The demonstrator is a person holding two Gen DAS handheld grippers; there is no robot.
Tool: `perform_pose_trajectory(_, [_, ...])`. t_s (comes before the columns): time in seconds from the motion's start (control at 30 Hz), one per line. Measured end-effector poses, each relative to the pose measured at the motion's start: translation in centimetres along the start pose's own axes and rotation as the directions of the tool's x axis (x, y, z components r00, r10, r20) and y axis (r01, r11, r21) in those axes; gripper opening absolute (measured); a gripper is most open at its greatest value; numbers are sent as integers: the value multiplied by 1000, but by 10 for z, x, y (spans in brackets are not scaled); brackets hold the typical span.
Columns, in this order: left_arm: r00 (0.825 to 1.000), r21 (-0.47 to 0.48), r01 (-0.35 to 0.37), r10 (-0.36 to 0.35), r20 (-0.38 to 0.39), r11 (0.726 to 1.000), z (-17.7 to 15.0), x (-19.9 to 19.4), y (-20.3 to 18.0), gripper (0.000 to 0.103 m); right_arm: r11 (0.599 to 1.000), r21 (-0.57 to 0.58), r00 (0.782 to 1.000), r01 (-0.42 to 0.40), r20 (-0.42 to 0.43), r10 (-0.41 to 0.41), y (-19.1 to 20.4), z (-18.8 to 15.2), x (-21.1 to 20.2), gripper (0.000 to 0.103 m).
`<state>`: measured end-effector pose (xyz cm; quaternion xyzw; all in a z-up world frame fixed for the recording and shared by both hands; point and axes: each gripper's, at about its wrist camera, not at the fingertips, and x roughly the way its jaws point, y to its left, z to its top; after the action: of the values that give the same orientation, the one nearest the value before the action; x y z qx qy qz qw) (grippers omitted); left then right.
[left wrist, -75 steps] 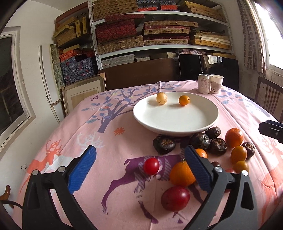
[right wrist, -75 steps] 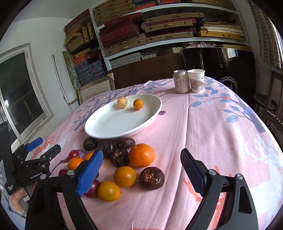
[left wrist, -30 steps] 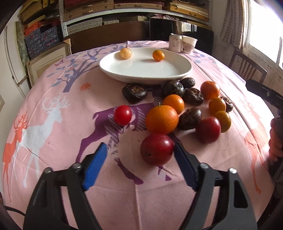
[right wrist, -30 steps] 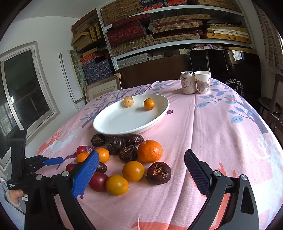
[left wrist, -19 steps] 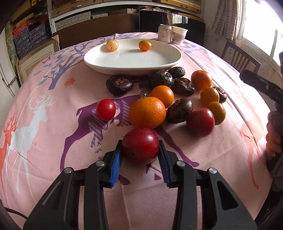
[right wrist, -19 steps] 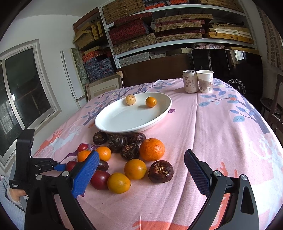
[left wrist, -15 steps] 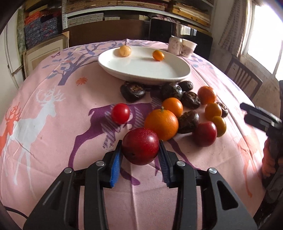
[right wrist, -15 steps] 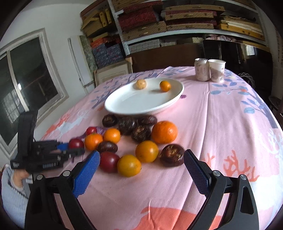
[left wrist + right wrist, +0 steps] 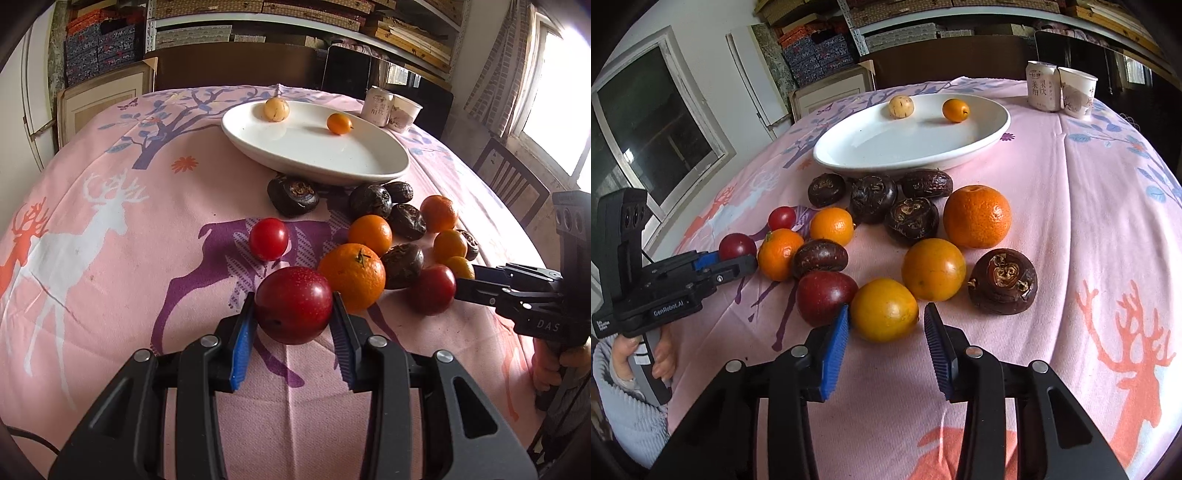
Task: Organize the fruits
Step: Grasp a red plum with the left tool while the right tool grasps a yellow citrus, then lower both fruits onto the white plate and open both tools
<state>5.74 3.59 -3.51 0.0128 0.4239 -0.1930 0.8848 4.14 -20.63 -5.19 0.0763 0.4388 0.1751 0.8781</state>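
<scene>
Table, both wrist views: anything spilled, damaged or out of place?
Nothing stands out. The can and paper cup stand upright behind the white plate, nothing is spilled, and the loose fruit on the pink cloth looks whole. Only two small fruits are in the plate.

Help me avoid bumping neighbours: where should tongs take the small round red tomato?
Pinch the small round red tomato across its widest middle, coming from the near left, over bare pink tablecloth. It sits alone, gaps either side; the large orange mandarin lies off to its right.
</scene>
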Motion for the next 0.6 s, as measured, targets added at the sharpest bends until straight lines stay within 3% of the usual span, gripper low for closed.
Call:
perform_pose_trajectory(0.17, [1000,11,1,-1,-5,1000,0,2,-3,38,998,25,999,-51,5,51,-4,0,-1,38])
perform_pose_trajectory(0.33, [998,44,-66,65,25,997,23,3,-11,38,998,-3,991,-59,117,59,-2,11,-35,38])
perform_pose_trajectory(0.47, [996,48,-65,62,72,997,67,11,-21,38,1000,-12,979,25,201,-22,-6,49,-51,38])
perform_pose_trajectory(0.6, [994,73,-73,66,92,995,103,29,-35,38,997,6,978,72,198,-72,-18,86,-30,38])
